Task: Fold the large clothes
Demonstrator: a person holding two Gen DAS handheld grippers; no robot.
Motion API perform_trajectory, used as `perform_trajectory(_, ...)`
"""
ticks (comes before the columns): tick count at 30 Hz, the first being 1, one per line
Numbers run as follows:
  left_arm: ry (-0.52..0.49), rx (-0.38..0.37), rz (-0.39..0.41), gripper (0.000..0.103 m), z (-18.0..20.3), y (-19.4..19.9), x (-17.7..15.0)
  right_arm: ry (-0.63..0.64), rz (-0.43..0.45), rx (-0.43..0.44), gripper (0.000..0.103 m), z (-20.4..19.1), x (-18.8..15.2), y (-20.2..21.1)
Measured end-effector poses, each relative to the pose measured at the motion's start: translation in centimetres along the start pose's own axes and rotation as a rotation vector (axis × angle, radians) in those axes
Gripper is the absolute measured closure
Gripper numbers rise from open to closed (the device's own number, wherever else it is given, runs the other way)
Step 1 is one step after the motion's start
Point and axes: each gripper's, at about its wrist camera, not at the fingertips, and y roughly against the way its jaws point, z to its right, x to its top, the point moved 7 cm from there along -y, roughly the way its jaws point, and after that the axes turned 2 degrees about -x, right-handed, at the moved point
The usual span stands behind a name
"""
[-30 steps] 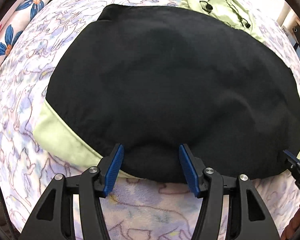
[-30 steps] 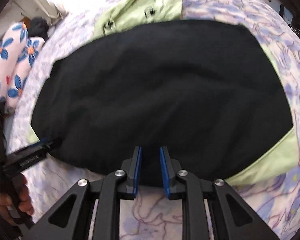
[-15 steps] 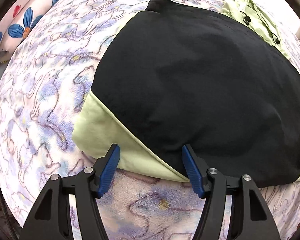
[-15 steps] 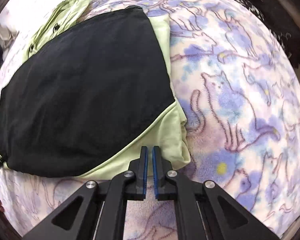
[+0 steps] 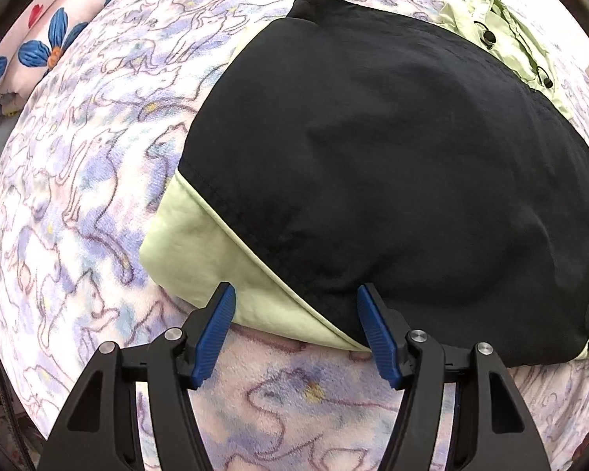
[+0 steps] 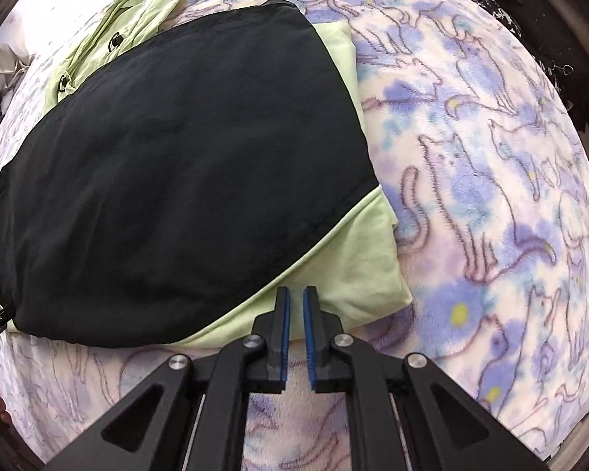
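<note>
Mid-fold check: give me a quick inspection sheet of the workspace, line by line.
Surface: cat-print blanket, soft.
Job's things: black and green jacket, folded flat, hood at the far end.
Clutter: flowered cloth at the edge.
Grippers: left gripper open at the jacket's near green corner; right gripper nearly shut at the opposite corner, nothing seen between its jaws.
Cables: nothing seen.
Surroundings: dark fabric beyond the blanket.

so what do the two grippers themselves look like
Both look alike: the left gripper and right gripper have black angular plastic frames with triangular cut-outs and round silver pivot screws. Each finger carries a blue ribbed pad. No cables, sleeves or readable markings show on them.
</note>
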Motion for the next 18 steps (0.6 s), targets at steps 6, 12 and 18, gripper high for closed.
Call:
perform_trajectory(6, -0.033, -0.017, -0.010, 0.040, 1.1, 1.7, 0.4, -0.013, -0.006, 0.034, 0.096, 0.7, 1.4, 1.4)
perform_trajectory(12, -0.086, -0.023, -0.016, 0.040, 2.2, 3.4, 2.4, 0.013, 0.005, 0.048, 0.096, 0.4, 4.5, 3.2)
perform_trajectory(18, -0.148, -0.014, -0.060, 0.040, 3.7, 4.6, 5.5, 0.071, -0.022, 0.039, 0.096, -0.5, 8.8, 3.9)
